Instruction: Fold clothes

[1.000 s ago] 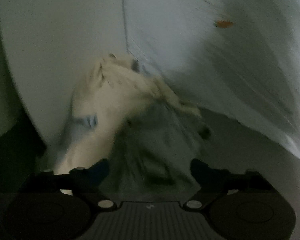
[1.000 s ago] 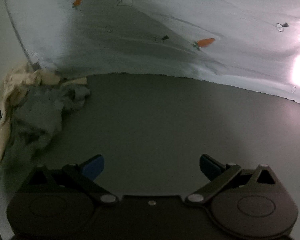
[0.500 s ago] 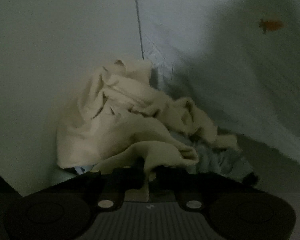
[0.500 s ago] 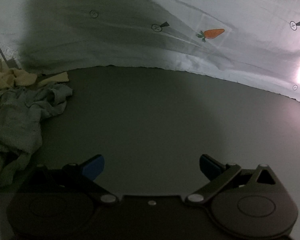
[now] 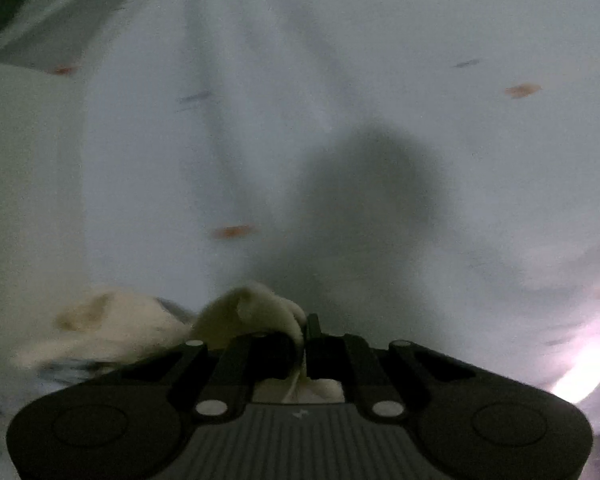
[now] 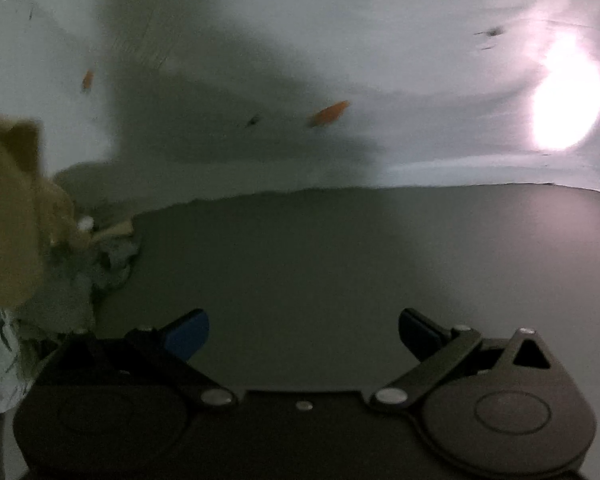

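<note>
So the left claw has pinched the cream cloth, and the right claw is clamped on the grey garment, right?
Not quite. The right claw is open and holds nothing; its blue-tipped fingers stand wide apart above the dark table, as the right wrist view shows. The grey garment lies off to its left. The left claw has indeed pinched the cream cloth.

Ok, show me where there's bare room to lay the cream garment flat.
The dark tabletop ahead of the open right claw is bare, bordered behind by the carrot-print sheet. Its left edge is crowded by the clothes pile. The left claw is shut on the cream garment.
</note>
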